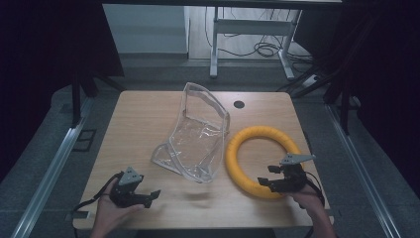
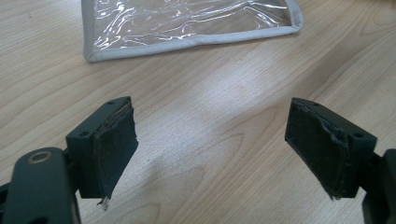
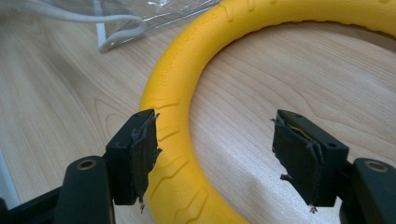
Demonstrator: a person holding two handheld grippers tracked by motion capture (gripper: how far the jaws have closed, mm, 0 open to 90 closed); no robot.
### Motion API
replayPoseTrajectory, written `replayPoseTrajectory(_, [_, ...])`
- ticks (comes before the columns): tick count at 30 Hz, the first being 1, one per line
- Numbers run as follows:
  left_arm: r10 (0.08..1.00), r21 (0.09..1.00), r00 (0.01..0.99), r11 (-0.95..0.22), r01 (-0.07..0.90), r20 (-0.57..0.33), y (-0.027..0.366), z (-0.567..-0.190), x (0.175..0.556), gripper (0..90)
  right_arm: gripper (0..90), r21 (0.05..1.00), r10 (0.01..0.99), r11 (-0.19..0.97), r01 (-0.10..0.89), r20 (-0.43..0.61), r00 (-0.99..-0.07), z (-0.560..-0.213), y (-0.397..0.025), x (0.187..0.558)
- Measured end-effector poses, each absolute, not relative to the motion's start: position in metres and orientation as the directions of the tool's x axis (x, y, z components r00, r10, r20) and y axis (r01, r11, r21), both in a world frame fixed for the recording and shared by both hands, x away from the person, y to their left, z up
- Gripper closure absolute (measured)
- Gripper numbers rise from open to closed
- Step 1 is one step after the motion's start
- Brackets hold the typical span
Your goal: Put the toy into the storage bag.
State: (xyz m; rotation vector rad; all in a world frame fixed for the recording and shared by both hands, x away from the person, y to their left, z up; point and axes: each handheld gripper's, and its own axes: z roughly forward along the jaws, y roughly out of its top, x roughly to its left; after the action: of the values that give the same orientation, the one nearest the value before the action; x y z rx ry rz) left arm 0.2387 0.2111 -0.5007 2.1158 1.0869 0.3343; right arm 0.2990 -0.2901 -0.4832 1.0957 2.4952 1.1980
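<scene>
Jaws of the right gripper (image 3: 212,154) stood wide apart over the near arc of the yellow ring (image 3: 187,93), one jaw outside it and the other inside, nothing pinched. The ring lay flat on the worktop (image 1: 148,114), right of centre, with the clear bag (image 1: 198,134) touching its left side and rising at the back. The left gripper (image 2: 210,144) hovered open over bare wood, near the bag's front edge, holding nothing.

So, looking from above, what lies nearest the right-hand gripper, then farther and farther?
1. Yellow ring: right under the right gripper, at its near edge.
2. Clear plastic bag: mid-table, to its left.
3. Black hole: at the table's far edge.
</scene>
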Motion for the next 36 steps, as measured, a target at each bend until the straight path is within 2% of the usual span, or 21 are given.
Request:
replayPoseTrajectory(16, [0.779,0.723,0.619,-0.372,0.582,-0.098,0.211,-0.499,0.238,16.1,29.9,0.754,0.709,0.338,0.563,0.189,-0.68,-0.481,-0.29,0.294])
replayPoseTrajectory(36, [0.764,0.708,0.641,-0.412,0.574,-0.075,0.206,-0.494,0.238,16.4,30.2,0.702,0.662,0.446,0.556,0.16,-0.732,-0.466,-0.273,0.296])
